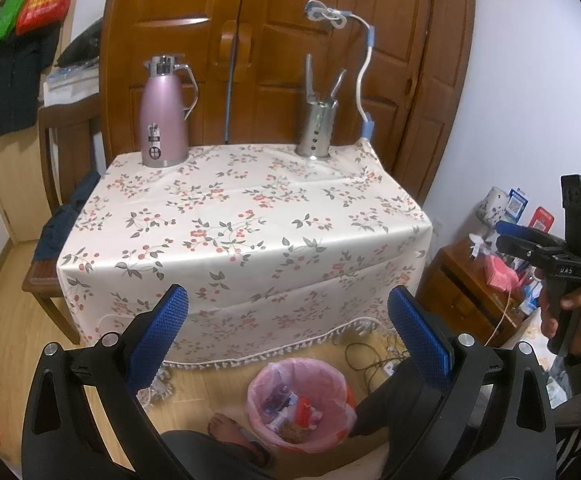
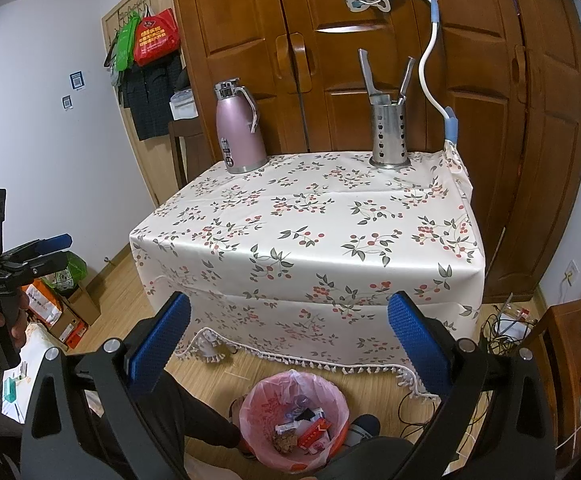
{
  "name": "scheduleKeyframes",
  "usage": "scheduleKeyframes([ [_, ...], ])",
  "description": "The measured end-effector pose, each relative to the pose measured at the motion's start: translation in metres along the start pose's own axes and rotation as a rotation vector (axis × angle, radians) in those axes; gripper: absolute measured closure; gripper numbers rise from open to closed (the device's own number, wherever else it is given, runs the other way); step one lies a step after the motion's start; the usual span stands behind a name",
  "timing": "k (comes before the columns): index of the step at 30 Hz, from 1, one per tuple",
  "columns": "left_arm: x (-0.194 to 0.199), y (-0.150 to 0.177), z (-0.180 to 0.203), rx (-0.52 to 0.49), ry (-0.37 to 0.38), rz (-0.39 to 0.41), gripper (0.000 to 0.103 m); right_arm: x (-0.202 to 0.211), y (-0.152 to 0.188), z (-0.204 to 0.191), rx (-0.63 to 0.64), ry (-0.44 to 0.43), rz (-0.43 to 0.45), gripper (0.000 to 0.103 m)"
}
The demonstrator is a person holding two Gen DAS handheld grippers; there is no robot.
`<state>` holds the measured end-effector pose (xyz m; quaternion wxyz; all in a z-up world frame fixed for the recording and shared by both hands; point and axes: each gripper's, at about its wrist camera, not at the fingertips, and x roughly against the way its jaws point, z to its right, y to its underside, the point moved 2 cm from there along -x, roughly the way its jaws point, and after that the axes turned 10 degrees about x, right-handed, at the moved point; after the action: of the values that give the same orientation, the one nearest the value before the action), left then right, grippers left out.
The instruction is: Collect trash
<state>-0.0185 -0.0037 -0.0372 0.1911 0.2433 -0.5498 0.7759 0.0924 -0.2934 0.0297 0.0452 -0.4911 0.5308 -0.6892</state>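
A bin lined with a pink bag (image 1: pixel 300 404) stands on the floor in front of the table, between the person's legs; it also shows in the right wrist view (image 2: pixel 294 420). It holds several pieces of trash, among them a red packet (image 1: pixel 304 414) and small boxes (image 2: pixel 314 432). My left gripper (image 1: pixel 286 340) is open and empty, held above the bin. My right gripper (image 2: pixel 288 340) is open and empty too, held above the bin. Each gripper shows in the other's view, the right one (image 1: pixel 530 240) and the left one (image 2: pixel 46 252). The table (image 1: pixel 250 216) bears no loose trash.
A pink thermos (image 1: pixel 163 112) and a steel utensil holder (image 1: pixel 316 128) stand at the table's back edge before a wooden wardrobe (image 1: pixel 290 40). A clip lamp (image 1: pixel 364 80) is at the back right corner. Cables (image 1: pixel 370 356) lie on the floor; a cluttered nightstand (image 1: pixel 486 280) is at right.
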Motion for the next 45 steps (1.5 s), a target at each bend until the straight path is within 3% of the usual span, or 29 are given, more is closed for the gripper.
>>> scheduleKeyframes([
  [45, -0.0041, -0.0002, 0.0005, 0.001, 0.000, -0.002, 0.006, -0.0068, -0.0017, 0.0030, -0.002, -0.004, -0.002, 0.005],
])
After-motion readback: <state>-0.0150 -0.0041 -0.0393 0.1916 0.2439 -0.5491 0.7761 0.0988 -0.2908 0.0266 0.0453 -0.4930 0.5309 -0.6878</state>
